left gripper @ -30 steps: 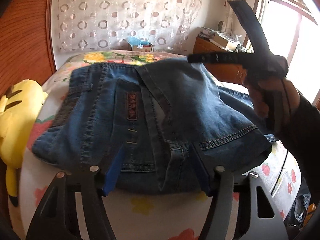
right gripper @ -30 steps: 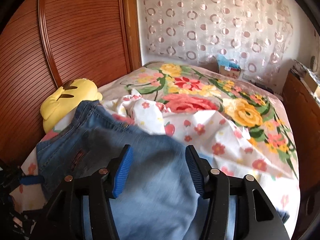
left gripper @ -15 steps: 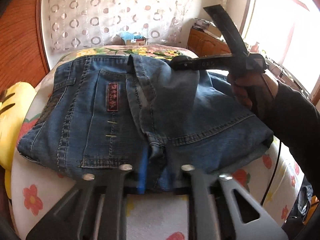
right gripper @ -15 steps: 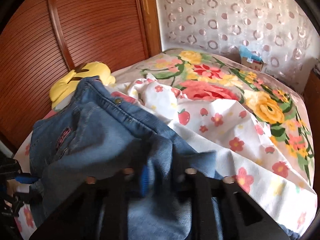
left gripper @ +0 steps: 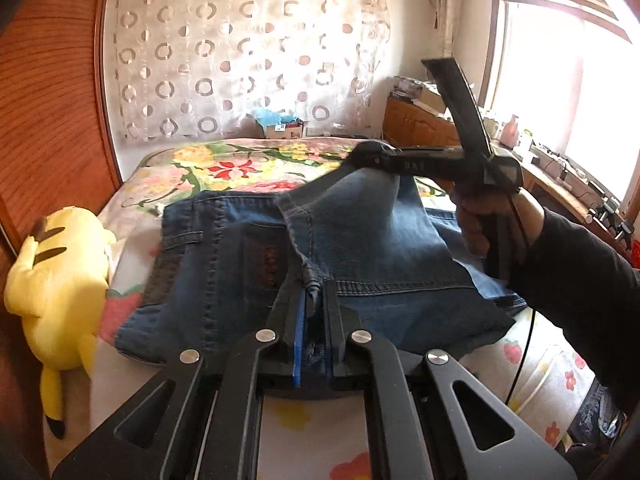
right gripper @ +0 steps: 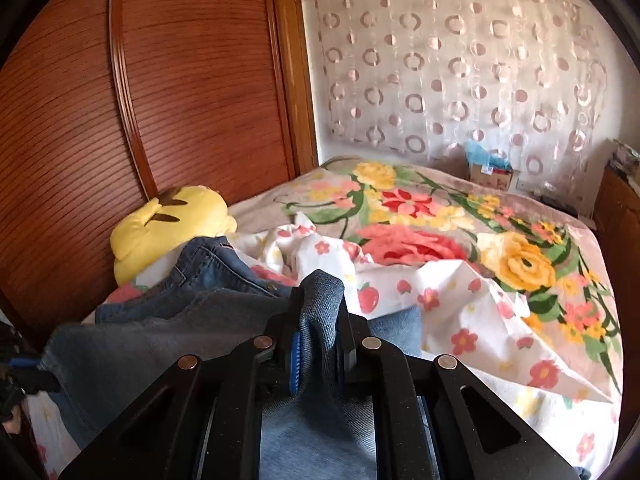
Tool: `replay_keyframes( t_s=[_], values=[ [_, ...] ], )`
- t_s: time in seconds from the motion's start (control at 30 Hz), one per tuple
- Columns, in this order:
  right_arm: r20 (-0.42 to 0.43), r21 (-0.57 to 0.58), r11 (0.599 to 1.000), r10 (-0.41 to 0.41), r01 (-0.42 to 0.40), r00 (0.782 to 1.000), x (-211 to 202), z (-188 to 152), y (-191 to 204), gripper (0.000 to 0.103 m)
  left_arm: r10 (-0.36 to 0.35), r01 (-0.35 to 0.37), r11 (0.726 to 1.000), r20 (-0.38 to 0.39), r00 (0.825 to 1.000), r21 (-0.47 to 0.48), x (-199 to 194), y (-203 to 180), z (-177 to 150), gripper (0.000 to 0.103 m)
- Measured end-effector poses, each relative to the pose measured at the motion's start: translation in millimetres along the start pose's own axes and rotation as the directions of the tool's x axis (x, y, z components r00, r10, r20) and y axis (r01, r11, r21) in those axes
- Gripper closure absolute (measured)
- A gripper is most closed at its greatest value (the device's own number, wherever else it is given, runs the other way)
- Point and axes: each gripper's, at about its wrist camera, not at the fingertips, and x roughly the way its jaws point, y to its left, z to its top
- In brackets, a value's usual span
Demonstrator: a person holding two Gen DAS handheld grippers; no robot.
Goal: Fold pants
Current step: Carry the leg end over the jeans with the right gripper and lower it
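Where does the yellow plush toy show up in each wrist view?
Left wrist view: yellow plush toy at the far left edge, left of the jeans.
Right wrist view: the toy sits left of centre, against the wooden panel, behind the jeans.
Shared landmark: the circle-patterned curtain behind the bed.

The right gripper is pinching a raised fold of the blue jeans, which are lying near left on the floral bedspread, beside a yellow plush toy.
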Motion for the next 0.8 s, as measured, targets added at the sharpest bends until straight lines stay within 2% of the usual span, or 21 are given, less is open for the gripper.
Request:
replay_keyframes(
  t_s=[0.1,0.3,0.57,0.7,0.73,0.77,0.8],
  values=[
    [-0.012,-0.003,1.0,-0.022,0.022,1.0,1,-10,0,0.092,0.016,-0.016,1.0,-0.015,1.0,0.009,5,4,-2,0.095],
    [0.059,0.0,1.0,-0.031,0.031,0.998,-5,3,9,0.093,0.038,-0.038,0.999,-0.001,0.999,0.002,3,21,9,0.096],
    [0.197,-0.061,0.998,0.045,-0.033,0.979,-13,38,42,0.094,0.121,-0.118,0.992,0.078,0.99,-0.048,-34,59,25,0.096],
    [0.188,-0.091,0.995,0.053,-0.036,0.981,1,45,63,0.093,0.167,-0.164,0.984,0.051,0.985,-0.072,-30,79,18,0.096],
    [0.163,-0.092,0.995,0.043,-0.028,0.986,8,44,65,0.089,0.171,-0.169,0.983,0.026,0.985,-0.067,-23,81,14,0.096],
    [0.122,-0.09,0.996,0.032,-0.021,0.992,19,41,66,0.076,0.182,-0.183,0.981,-0.016,0.983,-0.063,-12,85,7,0.096],
    [0.076,-0.086,0.996,0.013,-0.007,0.997,29,39,65,0.069,0.191,-0.194,0.979,-0.057,0.98,-0.061,-3,88,-1,0.096]
  ],
)
